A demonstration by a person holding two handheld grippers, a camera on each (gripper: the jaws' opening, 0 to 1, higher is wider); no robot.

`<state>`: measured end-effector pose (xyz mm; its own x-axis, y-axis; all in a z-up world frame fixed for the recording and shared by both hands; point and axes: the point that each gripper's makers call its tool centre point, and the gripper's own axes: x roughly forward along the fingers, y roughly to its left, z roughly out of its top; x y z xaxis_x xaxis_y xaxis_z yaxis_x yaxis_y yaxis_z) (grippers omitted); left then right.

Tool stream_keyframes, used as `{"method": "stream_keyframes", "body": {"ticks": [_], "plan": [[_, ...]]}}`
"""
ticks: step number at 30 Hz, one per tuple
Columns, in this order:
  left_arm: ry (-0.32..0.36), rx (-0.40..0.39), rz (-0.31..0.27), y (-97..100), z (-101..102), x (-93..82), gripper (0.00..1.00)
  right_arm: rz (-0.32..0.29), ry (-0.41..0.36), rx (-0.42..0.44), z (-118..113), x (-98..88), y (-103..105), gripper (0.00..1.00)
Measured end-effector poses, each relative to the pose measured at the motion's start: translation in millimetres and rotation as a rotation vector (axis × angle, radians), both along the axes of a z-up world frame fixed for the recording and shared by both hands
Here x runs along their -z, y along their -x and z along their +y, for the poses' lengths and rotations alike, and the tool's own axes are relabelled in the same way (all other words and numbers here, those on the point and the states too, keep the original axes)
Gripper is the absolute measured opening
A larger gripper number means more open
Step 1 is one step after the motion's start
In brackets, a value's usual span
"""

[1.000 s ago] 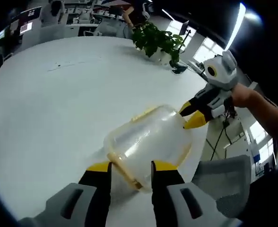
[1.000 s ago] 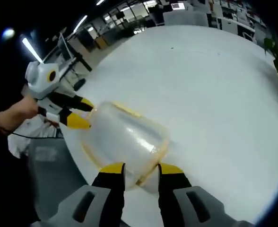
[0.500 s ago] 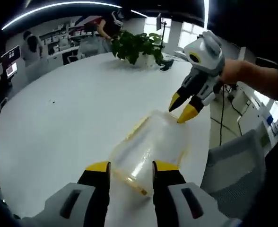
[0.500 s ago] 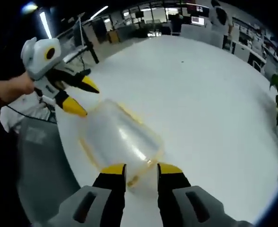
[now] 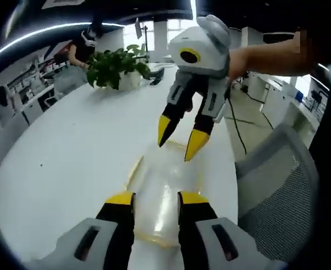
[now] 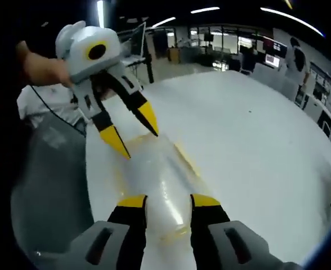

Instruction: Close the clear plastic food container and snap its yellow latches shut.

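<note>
The clear plastic container (image 5: 164,188) with a yellow rim lies on the white table (image 5: 70,152), its lid on top. My left gripper (image 5: 156,197) is open, its yellow tips straddling the container's near end. Opposite it, my right gripper (image 5: 179,139) points down, open, with its tips at the far end. In the right gripper view the container (image 6: 161,177) runs away from my right gripper (image 6: 169,201), and the left gripper (image 6: 133,134) hangs open over its far end. A yellow latch (image 6: 186,156) shows along one side.
The container lies close to the table's edge, with a grey mesh chair (image 5: 281,194) just beyond it. A potted plant (image 5: 115,63) stands at the far side of the table. A person's hand (image 5: 267,53) holds the right gripper. Desks and people fill the room behind.
Both views have swung so the grippers face each other along the container. Each opposite gripper appears larger, closer and steeper over its end. The container stays on the table.
</note>
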<state>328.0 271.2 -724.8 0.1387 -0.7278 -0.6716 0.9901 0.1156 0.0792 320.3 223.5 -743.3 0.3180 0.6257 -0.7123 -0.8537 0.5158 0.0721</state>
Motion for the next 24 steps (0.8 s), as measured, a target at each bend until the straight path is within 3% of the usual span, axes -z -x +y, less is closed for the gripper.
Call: {"method": "stream_keyframes", "body": {"ticks": [15,24], "plan": [[-0.082,0.123,-0.016,14.9,-13.7,19.9,0.27,-0.036,-0.022,-0.091,22.5,-0.2,-8.2,0.32],[-0.096,0.148,-0.013,21.1,-13.3,23.2,0.30,-0.047,-0.002,-0.113,27.9,3.0,-19.4,0.32]]}}
